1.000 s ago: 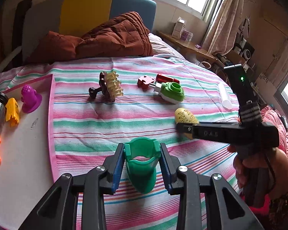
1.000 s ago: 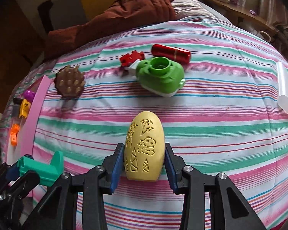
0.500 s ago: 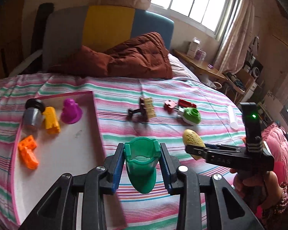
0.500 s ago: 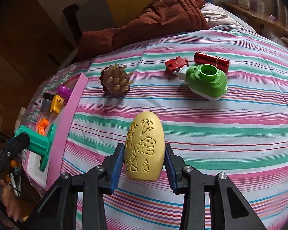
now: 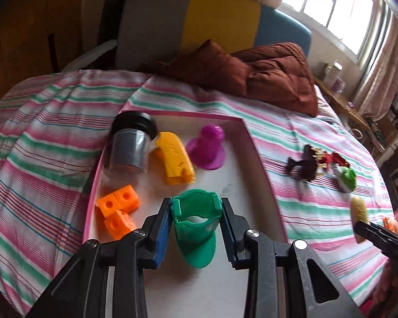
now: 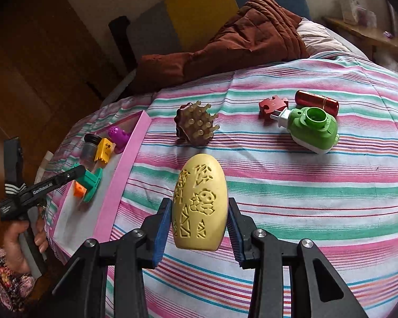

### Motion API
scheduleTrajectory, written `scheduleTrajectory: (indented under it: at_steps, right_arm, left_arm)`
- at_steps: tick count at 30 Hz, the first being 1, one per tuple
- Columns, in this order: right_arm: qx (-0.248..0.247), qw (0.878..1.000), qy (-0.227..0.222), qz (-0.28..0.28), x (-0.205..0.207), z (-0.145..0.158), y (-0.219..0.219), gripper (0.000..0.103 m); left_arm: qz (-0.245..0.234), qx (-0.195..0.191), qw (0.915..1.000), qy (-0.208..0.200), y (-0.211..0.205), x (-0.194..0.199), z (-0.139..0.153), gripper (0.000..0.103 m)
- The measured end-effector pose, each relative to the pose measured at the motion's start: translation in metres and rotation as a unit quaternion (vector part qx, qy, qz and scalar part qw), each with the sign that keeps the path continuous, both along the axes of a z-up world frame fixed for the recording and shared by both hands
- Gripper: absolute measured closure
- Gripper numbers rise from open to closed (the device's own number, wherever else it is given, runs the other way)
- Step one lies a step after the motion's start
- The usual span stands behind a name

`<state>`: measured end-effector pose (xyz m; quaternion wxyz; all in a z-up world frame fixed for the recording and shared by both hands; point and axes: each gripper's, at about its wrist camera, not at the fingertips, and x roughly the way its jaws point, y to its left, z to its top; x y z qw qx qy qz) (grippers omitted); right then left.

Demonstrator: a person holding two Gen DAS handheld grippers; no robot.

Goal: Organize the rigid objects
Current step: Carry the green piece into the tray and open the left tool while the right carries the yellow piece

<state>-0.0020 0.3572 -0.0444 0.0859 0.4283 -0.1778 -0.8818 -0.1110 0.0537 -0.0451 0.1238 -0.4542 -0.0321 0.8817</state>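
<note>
My left gripper point(image 5: 196, 212) is shut on a green plastic piece point(image 5: 196, 228) and holds it above the white floor of the pink-rimmed tray point(image 5: 254, 145). It shows in the right wrist view too point(image 6: 91, 182). My right gripper point(image 6: 199, 212) is shut on a yellow carved egg-shaped object point(image 6: 200, 201), held above the striped bedspread to the right of the tray point(image 6: 124, 169). In the tray lie orange cubes point(image 5: 118, 209), a yellow block point(image 5: 173, 159), a purple piece point(image 5: 208, 147) and a grey jar with black lid point(image 5: 128, 145).
On the bedspread lie a brown spiked brush point(image 6: 196, 122), a red puzzle piece point(image 6: 272, 104), a red cylinder point(image 6: 317, 102) and a green-and-white toy point(image 6: 314, 128). A brown quilt point(image 6: 238, 42) lies at the bed's head. The bed edge drops off left of the tray.
My left gripper has swung left with the green piece, from over the bedspread to over the tray. My right gripper has kept hold of the yellow egg and shifted slightly toward the tray.
</note>
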Motion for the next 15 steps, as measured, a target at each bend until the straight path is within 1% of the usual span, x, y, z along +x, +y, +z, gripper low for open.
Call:
scheduleTrajectory:
  at_steps: [3, 8, 12, 15]
  right_arm:
    - [0.003, 1.000, -0.002, 0.005, -0.001, -0.003, -0.005, 0.062]
    - [0.008, 1.000, 0.002, 0.014, 0.001, -0.005, -0.010, 0.062]
    - [0.018, 1.000, 0.003, 0.019, 0.001, -0.006, -0.015, 0.062]
    - [0.025, 0.999, -0.001, 0.026, 0.000, -0.008, -0.022, 0.062]
  left_arm:
    - [0.004, 0.000, 1.0000, 0.005, -0.002, -0.010, -0.003, 0.068]
    - [0.006, -0.018, 0.9997, 0.013, -0.002, -0.015, -0.001, 0.067]
    - [0.047, -0.043, 0.9971, 0.042, -0.013, -0.002, 0.008, 0.063]
    - [0.082, -0.041, 0.9944, 0.053, -0.028, 0.010, 0.012, 0.063]
